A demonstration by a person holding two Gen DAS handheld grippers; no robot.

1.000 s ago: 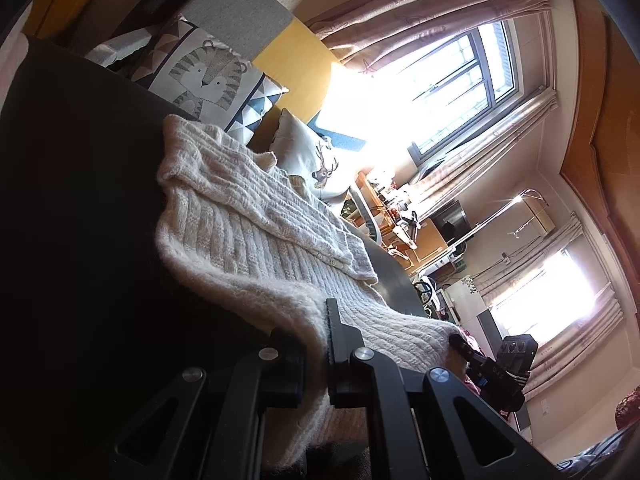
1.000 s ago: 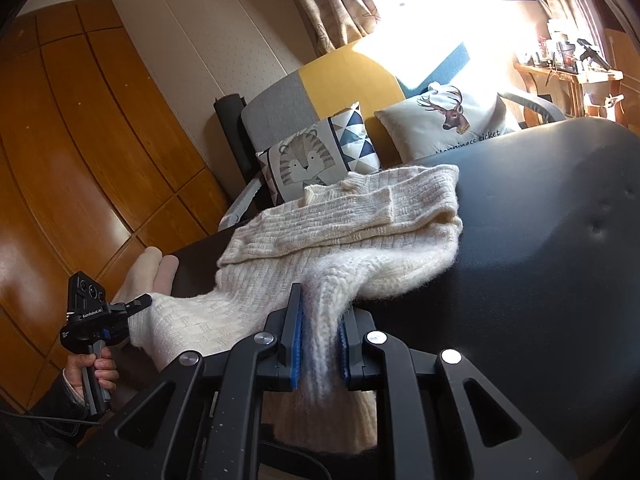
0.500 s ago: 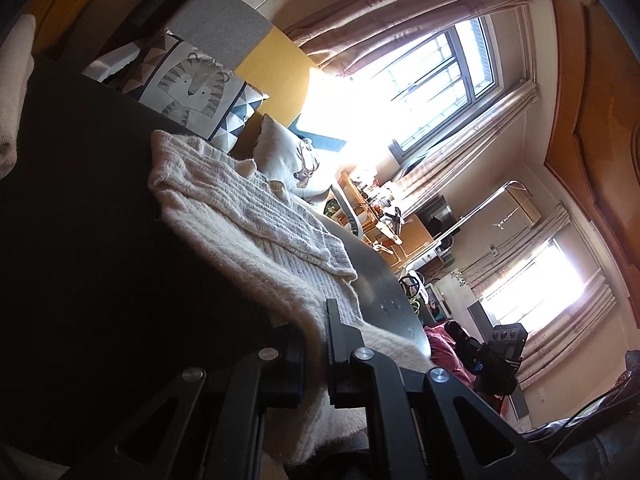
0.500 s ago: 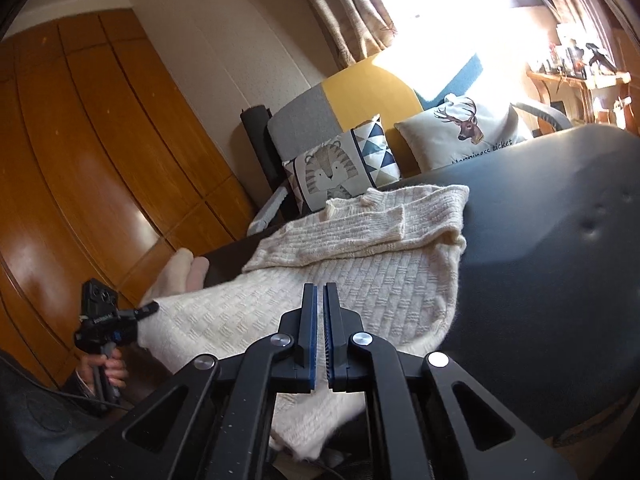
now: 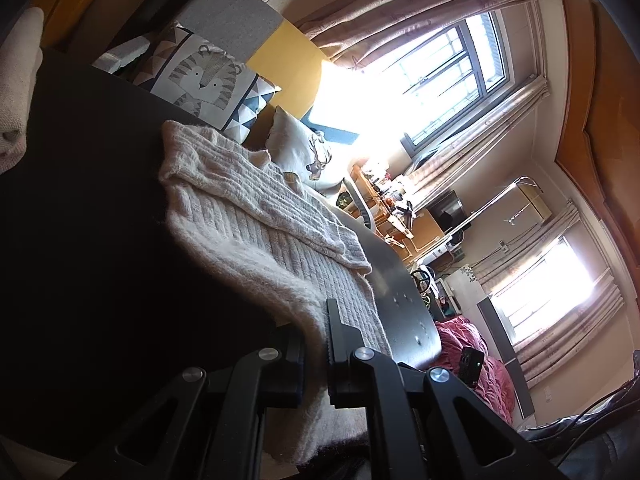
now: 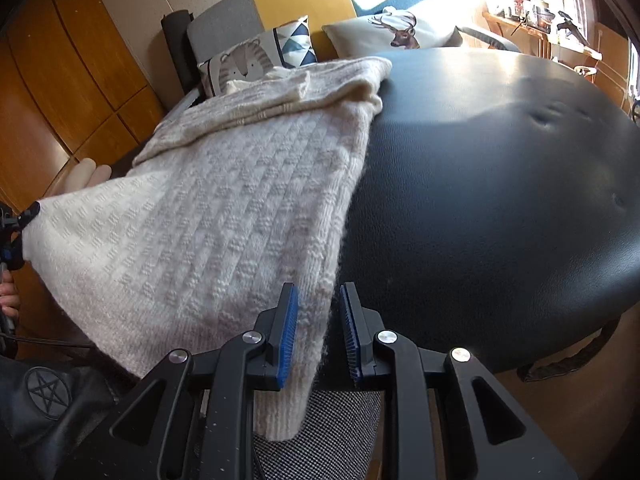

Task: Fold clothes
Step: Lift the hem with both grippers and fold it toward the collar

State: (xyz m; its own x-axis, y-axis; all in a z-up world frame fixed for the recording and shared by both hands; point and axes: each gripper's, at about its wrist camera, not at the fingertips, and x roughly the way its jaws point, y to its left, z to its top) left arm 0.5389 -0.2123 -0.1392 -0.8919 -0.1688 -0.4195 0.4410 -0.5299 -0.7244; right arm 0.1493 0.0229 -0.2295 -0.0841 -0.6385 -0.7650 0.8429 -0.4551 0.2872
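Sweater hem pinched in your left gripper; right gripper tilts down, jaws opening astride its edge.

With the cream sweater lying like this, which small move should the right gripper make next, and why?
Probably close the right gripper on the sweater hem. Its jaws are opening with the hem's edge between them, unpressed, while the left gripper is shut on the other corner, so both corners could then be lifted for the fold.
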